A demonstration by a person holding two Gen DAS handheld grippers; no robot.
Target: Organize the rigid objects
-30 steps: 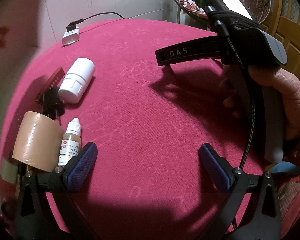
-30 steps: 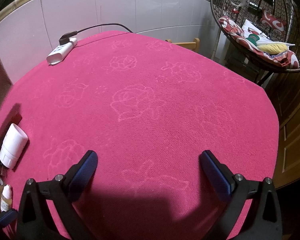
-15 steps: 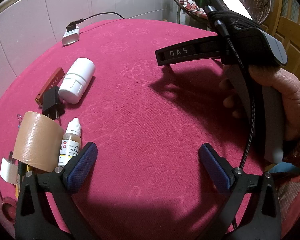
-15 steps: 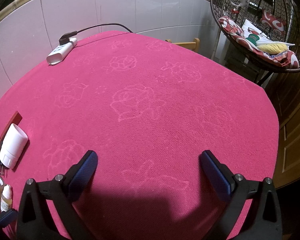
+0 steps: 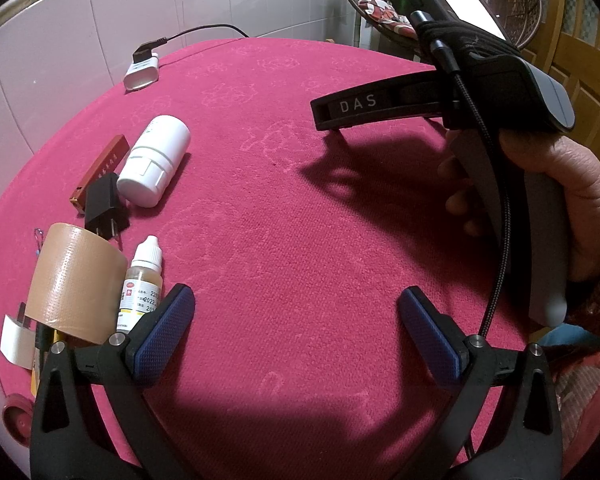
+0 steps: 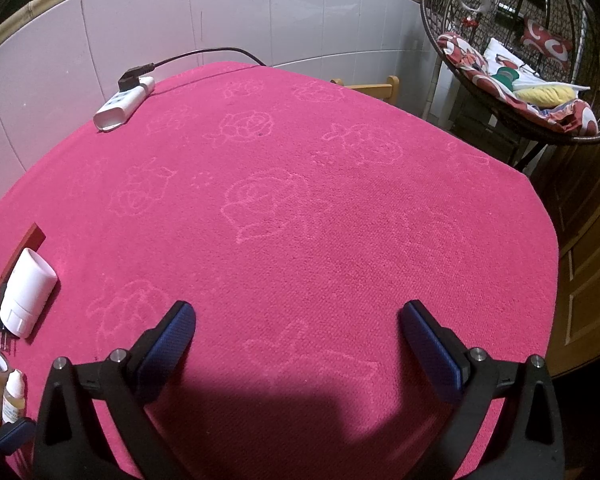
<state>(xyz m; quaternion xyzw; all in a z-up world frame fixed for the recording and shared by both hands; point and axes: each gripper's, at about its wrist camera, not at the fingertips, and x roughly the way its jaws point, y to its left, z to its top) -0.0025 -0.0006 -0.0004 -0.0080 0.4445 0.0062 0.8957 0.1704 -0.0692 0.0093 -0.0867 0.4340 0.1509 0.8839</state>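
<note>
Both hand-held grippers, left (image 5: 296, 328) and right (image 6: 298, 340), are held above the bench (image 6: 340, 240) with jaws spread wide and empty. At the bench's left edge are grouped a white bottle (image 5: 154, 162), a plug (image 5: 104, 204), a tape roll (image 5: 74, 280) and a dropper bottle (image 5: 142, 284). The dropper bottle stands just beside the left hand-held gripper's left finger.

- The pill bottle (image 5: 155, 161) is lying on the table (image 5: 300, 220), left side.
- The plug adapter (image 5: 104, 206) is sitting just left of it.
- The dropper bottle (image 5: 142, 282) is standing nearer, beside the tape roll (image 5: 74, 280).
- The power strip (image 5: 142, 72) is lying at the far edge.
</note>
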